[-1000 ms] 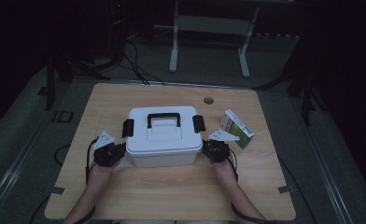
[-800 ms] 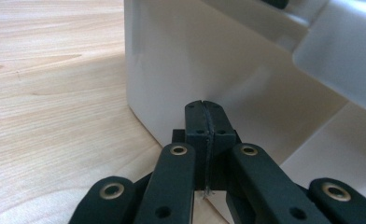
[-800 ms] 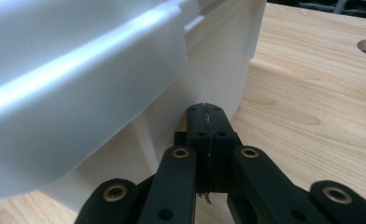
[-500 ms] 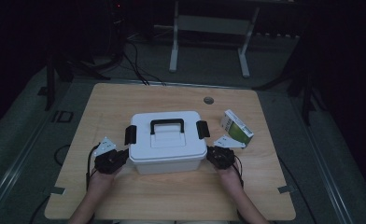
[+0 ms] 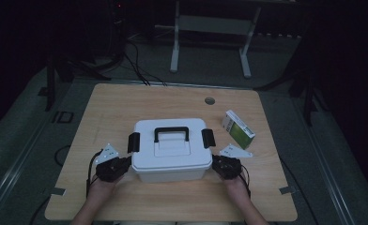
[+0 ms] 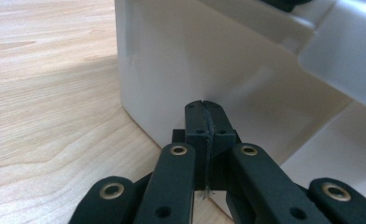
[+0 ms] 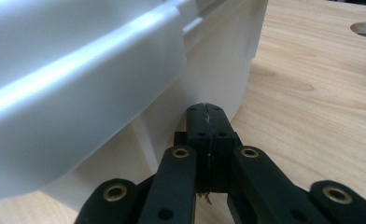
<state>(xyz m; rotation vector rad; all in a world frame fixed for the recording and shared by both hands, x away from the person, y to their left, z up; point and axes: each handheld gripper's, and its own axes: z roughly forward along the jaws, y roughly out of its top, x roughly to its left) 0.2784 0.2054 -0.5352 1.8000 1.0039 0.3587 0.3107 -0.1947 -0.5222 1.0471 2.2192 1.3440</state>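
Observation:
A white plastic storage box [image 5: 171, 152] with a black handle and two black side latches sits on the wooden table [image 5: 126, 105], near its front edge. My left gripper [image 5: 126, 164] is shut, its tips against the box's left wall [image 6: 172, 60] low down. My right gripper [image 5: 215, 164] is shut too, its tips against the box's right wall [image 7: 209, 74] under the lid's rim. Nothing is between either pair of jaws. The box stands squeezed between the two grippers. A green and white carton [image 5: 238, 129] lies to the right of the box.
A round cable hole [image 5: 210, 101] is in the table's far right part. A metal stand [image 5: 210, 28] and cables are on the floor beyond the table. Bare wood lies behind and on both sides of the box.
Both grippers and the box between them have slid toward the table's front edge. The carton has stayed where it was.

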